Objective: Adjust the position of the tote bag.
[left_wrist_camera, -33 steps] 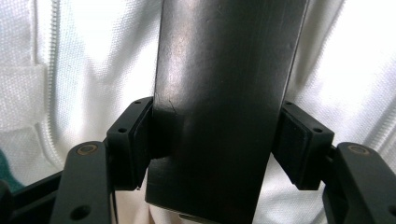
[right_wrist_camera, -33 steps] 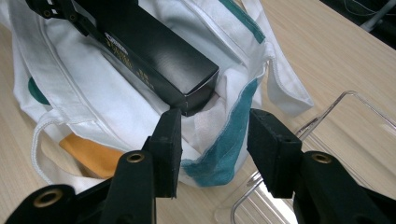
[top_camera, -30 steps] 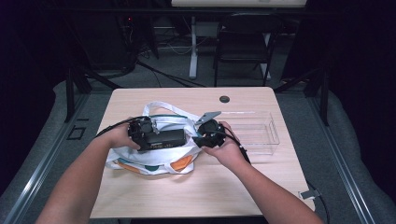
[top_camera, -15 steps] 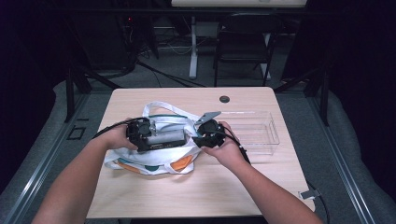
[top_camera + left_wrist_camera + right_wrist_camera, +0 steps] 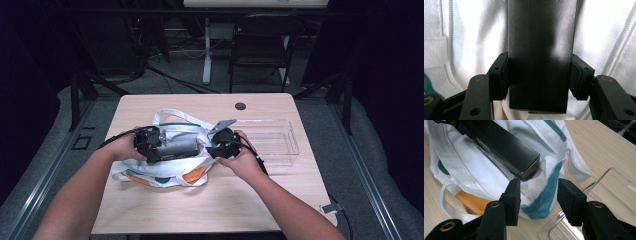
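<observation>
Judging by the pose, time to push the black box (image 5: 541, 50) deeper into the white bag (image 5: 165, 172), lying flat on the surface (image 5: 200, 210) just beside the clear tray (image 5: 272, 142).

Look first at the left claw (image 5: 540, 77): jaws just closed a little further, pads pressed on both long sides of the box, close to its near end. Hold this grip firm but do not squeeze more; probably thin cardboard, easy to dent.

Look then at the right claw (image 5: 539, 192): jaws apart, gripping nothing, with the teal rim (image 5: 546, 200) of the bag just beyond the tips. Close on this rim before pushing, then lift it a little and pull gently toward the tray, so as to open the mouth wide.

Note the far corner of the box, resting on the white cloth near that rim. Tilt this end slightly down and feed along the length of the bag, not across. Stop at once on any bunching of cloth under the corner, draw back a bit, and try again. Release the box only once well inside.
</observation>
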A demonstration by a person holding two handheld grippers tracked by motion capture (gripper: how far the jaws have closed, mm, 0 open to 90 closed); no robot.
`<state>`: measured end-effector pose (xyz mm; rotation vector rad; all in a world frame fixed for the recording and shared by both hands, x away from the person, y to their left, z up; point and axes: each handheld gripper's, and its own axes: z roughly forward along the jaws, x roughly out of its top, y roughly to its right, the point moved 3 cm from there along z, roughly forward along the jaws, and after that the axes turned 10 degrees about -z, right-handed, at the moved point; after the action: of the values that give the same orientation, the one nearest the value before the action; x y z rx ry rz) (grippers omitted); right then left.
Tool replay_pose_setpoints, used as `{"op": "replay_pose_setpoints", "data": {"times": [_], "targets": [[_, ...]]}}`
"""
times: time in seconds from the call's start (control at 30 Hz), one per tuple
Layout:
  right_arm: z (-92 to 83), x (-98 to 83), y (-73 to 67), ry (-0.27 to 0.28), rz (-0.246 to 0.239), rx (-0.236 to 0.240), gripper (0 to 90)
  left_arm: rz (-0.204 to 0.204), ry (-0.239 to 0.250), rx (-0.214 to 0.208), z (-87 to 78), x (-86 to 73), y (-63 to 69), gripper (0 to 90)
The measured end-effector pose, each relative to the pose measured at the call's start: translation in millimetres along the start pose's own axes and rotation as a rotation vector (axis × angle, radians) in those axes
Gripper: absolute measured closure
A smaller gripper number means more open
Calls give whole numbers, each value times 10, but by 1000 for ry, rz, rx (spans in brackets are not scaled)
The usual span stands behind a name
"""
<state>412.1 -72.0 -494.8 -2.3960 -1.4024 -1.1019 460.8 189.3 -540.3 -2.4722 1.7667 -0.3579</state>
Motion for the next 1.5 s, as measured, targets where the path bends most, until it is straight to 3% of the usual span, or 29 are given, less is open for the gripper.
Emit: {"op": "replay_pose_setpoints", "data": {"times": [0.23, 0.57, 0.8, 1.03, 1.33, 1.5], "targets": [[-3, -15, 13, -10, 0, 10, 512, -10, -8, -10, -47, -24, 2, 437], [-33, -13, 64, -21, -2, -4, 479, -30, 3, 8, -215, -75, 20, 437], [-45, 8, 63, -20, -73, -10, 447, -22, 24, 30, -371, -69, 29, 437], [-106, 39, 6, -29, -167, -36, 430, -40, 35, -10, -526, -46, 90, 437], [-253, 60, 113, -53, -178, 6, 430, -24, 52, -18, -723, 31, 163, 436], [-359, 81, 202, -29, -159, 55, 414, -5, 54, -22, -824, 94, 210, 436]]}}
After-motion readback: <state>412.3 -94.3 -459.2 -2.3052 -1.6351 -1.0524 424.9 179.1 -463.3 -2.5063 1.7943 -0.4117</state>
